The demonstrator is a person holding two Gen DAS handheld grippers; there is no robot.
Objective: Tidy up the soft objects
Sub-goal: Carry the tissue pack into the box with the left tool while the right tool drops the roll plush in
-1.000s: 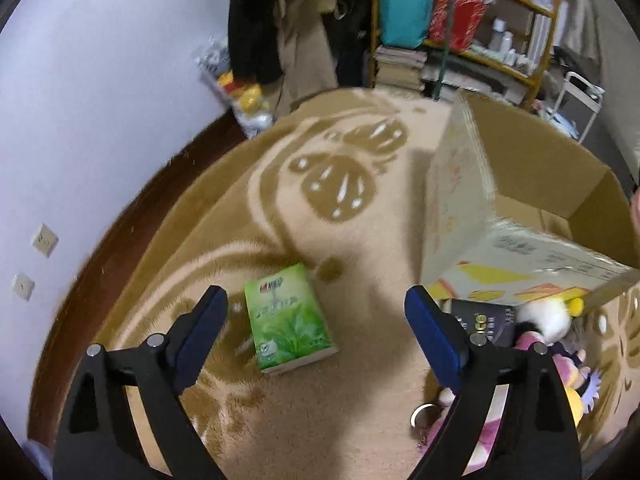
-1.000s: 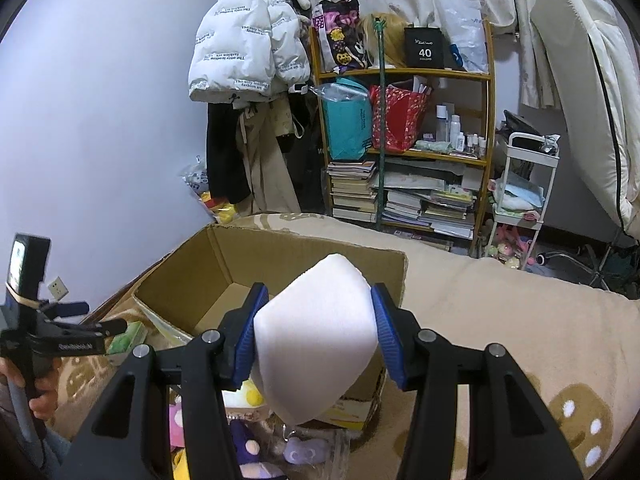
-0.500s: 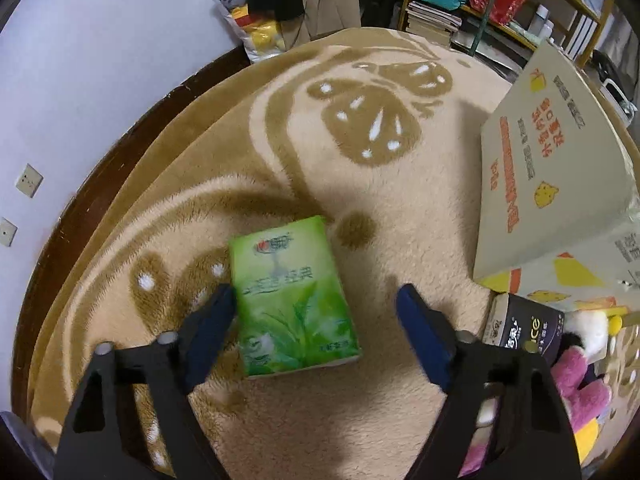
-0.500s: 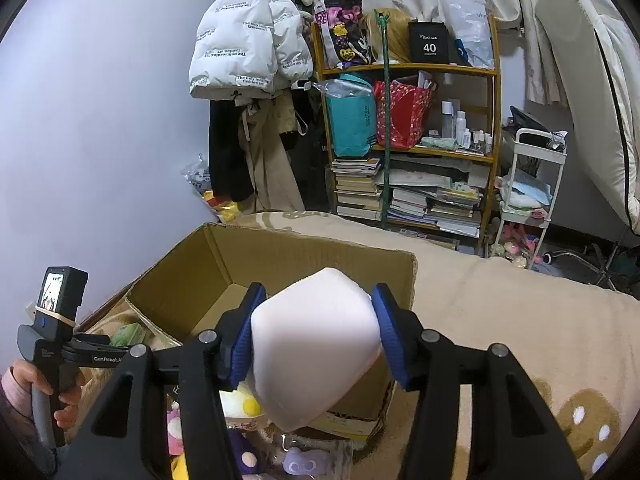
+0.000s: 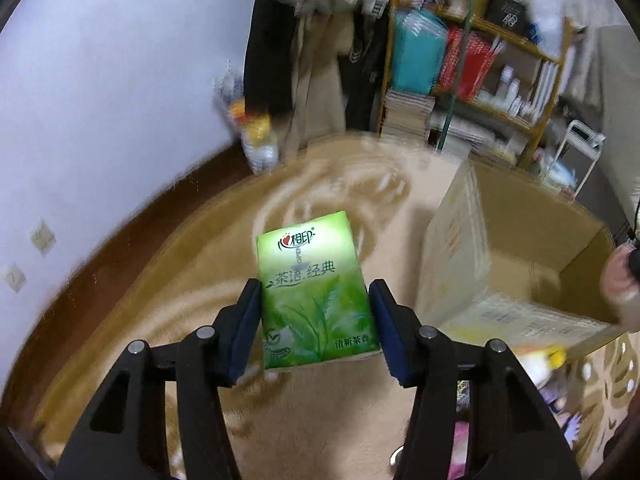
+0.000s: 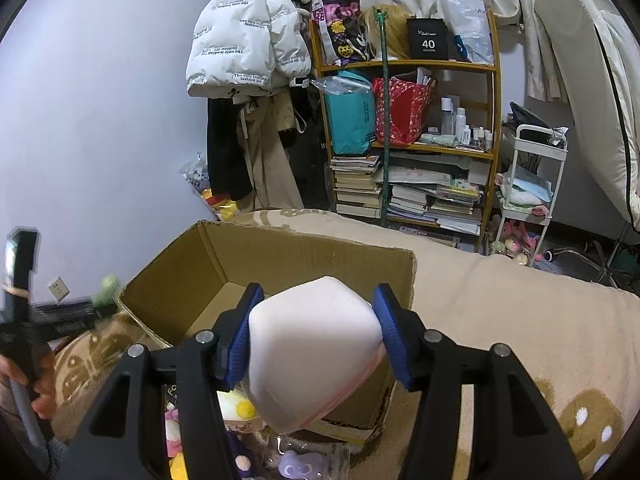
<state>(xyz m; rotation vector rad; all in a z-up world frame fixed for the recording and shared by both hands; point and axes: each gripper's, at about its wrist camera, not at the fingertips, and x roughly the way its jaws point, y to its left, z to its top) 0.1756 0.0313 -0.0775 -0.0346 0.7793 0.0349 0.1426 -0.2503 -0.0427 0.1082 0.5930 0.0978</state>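
Note:
My left gripper is shut on a green tissue pack and holds it above the tan carpet, left of an open cardboard box. My right gripper is shut on a pale pink soft cushion, held just above the near rim of the same box. The left gripper with the green pack shows blurred at the left edge of the right wrist view.
Plush toys lie on the carpet in front of the box. A wooden shelf with books and bags stands behind, coats hang on the wall, and a white trolley stands at the right.
My left gripper closed on the green tissue pack and lifted it off the carpet toward the box. My right gripper stayed above the box with the cushion.

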